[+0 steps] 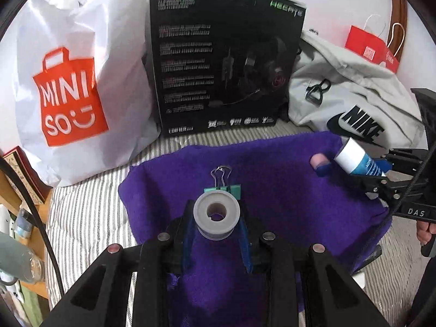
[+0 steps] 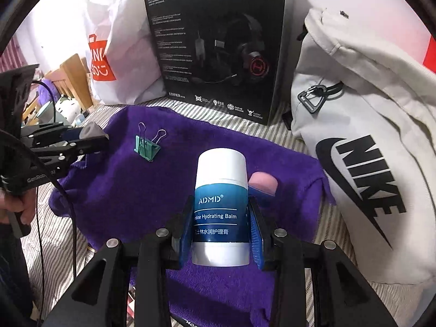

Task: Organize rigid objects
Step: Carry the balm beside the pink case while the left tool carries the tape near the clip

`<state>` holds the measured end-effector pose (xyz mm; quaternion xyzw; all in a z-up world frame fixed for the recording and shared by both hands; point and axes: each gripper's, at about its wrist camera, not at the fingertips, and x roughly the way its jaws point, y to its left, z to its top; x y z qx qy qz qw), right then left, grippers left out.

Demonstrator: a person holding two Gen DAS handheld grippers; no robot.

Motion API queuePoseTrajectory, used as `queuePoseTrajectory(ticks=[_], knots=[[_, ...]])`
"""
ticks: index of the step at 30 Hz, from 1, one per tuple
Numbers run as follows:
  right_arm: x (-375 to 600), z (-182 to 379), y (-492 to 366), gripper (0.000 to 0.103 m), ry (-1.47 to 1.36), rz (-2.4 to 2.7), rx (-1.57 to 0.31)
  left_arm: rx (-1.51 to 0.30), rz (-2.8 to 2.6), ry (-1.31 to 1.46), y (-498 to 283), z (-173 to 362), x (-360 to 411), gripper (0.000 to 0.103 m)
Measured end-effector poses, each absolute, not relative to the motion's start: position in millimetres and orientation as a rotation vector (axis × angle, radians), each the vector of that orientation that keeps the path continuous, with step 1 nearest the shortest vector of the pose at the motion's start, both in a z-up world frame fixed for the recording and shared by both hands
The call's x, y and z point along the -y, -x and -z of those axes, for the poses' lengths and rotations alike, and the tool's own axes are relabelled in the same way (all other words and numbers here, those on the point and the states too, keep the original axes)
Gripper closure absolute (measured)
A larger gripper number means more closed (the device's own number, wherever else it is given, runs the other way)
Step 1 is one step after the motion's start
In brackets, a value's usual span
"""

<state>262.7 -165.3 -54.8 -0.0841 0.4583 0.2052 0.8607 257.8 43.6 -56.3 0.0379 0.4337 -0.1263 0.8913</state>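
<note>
We held a tool in each hand above a purple towel (image 2: 152,190) spread on a striped bed (image 1: 81,218). Our left tool (image 1: 216,226) pinched a grey spool (image 1: 216,212) by its rims, bore facing the camera, just short of a green clip (image 1: 223,188) lying on the towel with its wire handles up. Our right tool (image 2: 222,234) pinched a balm stick (image 2: 221,212) across its blue label, white cap pointing away, above the towel's right part. Just past the cap lay a small pink-topped thing (image 2: 263,184) on a blue base; we could not tell what it was. Behind the towel stood a black box (image 2: 215,46), with a white bag (image 1: 73,81) to its left and a grey backpack (image 2: 362,150) to its right. We judged the spool light and stiff, but its flanges are smooth and round, so a grip across the widest part should keep it from rolling out. The balm looked like hard, slick plastic, also light; holding it mid-body on the label seemed sound, since a pinch near the cap might pull the cap loose. The clip would be stiff and thin, and best taken by its folded body, as the wire handles swing.
</note>
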Motion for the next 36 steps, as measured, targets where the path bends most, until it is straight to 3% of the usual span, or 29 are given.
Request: queuePoseTrajectory(ticks=[36], knots=[[164.7, 110.1, -278.0, 0.067, 0.218, -0.437, -1.086, -0.995, 0.234, -0.063, -274.2, 106.5, -44.2, 0.076]])
